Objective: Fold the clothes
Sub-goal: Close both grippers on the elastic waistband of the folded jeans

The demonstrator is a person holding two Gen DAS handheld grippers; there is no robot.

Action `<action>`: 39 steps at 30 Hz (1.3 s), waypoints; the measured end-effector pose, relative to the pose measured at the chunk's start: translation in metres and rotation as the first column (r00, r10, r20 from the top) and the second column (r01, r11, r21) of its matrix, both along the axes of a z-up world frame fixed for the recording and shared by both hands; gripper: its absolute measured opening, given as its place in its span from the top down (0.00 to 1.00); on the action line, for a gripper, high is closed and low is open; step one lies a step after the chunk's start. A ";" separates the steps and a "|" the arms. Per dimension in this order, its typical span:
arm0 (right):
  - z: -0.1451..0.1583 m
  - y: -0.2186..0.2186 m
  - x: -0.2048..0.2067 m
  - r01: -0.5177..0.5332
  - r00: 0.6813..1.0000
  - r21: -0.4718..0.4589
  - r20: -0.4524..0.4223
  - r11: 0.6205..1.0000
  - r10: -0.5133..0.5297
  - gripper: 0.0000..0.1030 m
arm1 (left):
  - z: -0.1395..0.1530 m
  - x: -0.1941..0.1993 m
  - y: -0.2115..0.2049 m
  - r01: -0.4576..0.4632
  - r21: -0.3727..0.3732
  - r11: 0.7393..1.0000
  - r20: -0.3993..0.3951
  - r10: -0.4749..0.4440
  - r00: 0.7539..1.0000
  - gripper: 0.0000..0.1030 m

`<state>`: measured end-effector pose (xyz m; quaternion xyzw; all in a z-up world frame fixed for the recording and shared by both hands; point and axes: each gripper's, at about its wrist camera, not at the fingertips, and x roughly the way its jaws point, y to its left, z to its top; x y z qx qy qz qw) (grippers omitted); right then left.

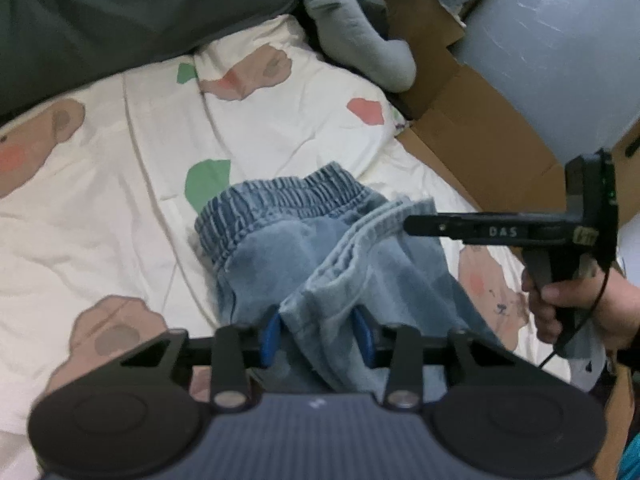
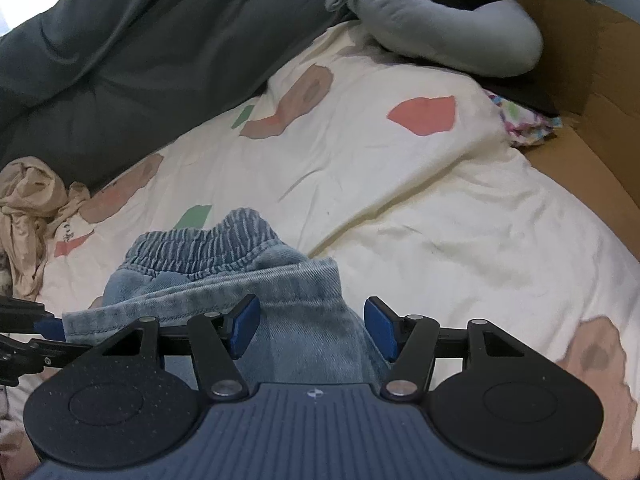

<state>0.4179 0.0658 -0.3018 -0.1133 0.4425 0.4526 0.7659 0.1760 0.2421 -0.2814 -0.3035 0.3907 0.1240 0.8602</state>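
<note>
Close downward wrist views, shared jeans (image 1: 304,248)

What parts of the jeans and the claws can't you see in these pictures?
- Jeans legs: both views, hidden behind the claw bodies and cut off by the bottom edge.
- Left claw pads: left view, denim bunches over them, so the grip is unclear.
- Right claw: right view, pads flank the denim; contact cannot be told.
- Box contents: both views, cut off by the edge.

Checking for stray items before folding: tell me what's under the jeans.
The jeans lie on a cream bedsheet printed with bears. Anything directly beneath the denim is covered and cannot be seen.
</note>
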 end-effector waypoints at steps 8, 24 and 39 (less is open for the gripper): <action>-0.009 0.014 0.009 -0.065 0.997 0.001 -0.046 0.998 0.065 0.57 | -0.002 0.001 0.005 -0.031 -0.043 0.999 0.002 0.032 0.999 0.59; 0.062 0.010 -0.011 -0.128 0.986 0.036 0.110 0.991 0.123 0.86 | 0.029 -0.013 0.010 -0.028 -0.045 0.999 0.093 0.032 0.995 0.84; 0.075 0.044 0.006 -0.079 0.984 -0.041 0.156 0.996 0.085 0.86 | 0.037 0.017 0.048 -0.039 -0.023 0.999 0.105 0.041 0.994 0.84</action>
